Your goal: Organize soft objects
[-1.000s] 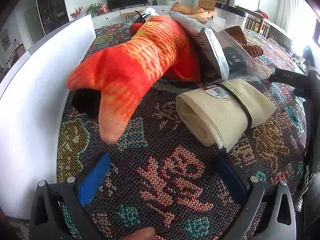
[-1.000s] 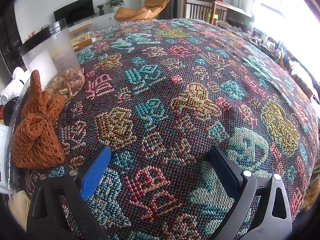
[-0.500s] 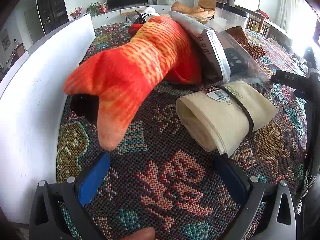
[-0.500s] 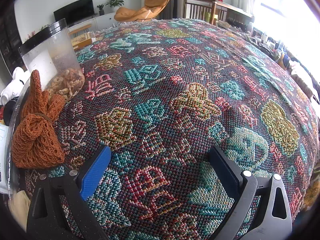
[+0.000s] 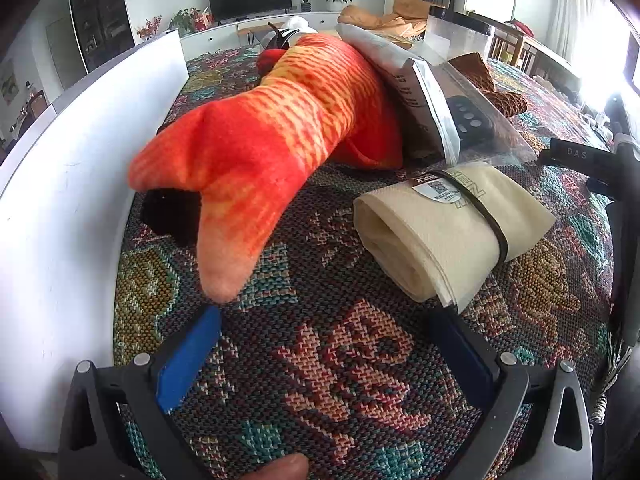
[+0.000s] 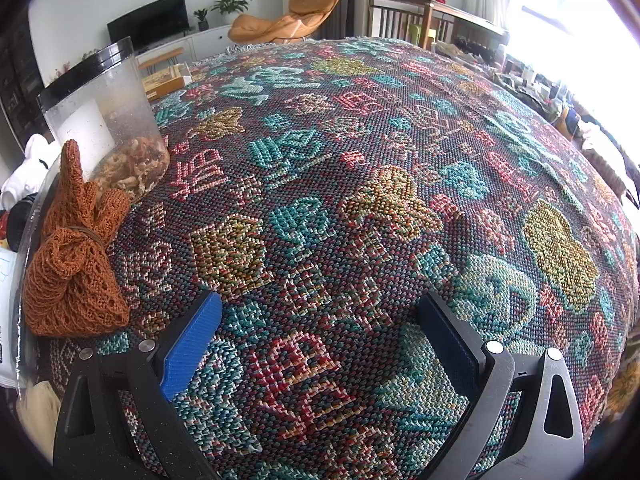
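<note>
- While our left tongs hang spread wide with nothing between the pads, the orange plush toy lies ahead and to their left, its pale tail tip just above the blue left pad.
- We judge the step in hand to be picking up that plush, so we shift the tongs leftward until the tail sits between the pads, then squeeze on the thicker stuffed part, not the floppy tip.
- We keep clear of the rolled cream cloth, ahead and right of the same tongs, close to the dark pad.
- We watch the white bin wall hard on the left; it looks like the destination.
- Our right tongs are likewise agape and empty over bare patterned bench cloth, with the knitted orange pouch off to their left, so we leave them parked.
</note>
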Demonstrator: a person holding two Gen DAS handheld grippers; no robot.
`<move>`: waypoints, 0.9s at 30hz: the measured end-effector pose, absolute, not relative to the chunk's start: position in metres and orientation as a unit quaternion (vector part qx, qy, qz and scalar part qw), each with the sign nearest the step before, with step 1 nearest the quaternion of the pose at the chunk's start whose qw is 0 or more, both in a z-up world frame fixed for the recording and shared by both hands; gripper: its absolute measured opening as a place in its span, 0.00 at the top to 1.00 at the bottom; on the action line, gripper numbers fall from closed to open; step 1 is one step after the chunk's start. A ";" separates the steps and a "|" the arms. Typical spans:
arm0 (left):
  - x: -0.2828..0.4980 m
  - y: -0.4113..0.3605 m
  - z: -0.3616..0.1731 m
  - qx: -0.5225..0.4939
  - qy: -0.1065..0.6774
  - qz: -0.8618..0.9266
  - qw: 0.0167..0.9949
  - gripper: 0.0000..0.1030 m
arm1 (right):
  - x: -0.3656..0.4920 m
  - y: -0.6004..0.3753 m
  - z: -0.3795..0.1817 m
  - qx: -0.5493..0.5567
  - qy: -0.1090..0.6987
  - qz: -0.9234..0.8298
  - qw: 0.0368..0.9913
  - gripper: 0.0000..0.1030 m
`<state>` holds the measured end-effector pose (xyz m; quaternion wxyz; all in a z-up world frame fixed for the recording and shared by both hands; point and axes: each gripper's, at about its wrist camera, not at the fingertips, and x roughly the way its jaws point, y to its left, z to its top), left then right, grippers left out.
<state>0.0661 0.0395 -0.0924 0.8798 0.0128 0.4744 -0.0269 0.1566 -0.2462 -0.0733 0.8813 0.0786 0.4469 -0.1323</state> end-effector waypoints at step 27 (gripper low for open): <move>0.064 0.043 -0.091 0.013 0.475 -0.025 0.880 0.00 | 0.157 -0.246 -0.073 0.078 0.447 -0.132 0.881 0.03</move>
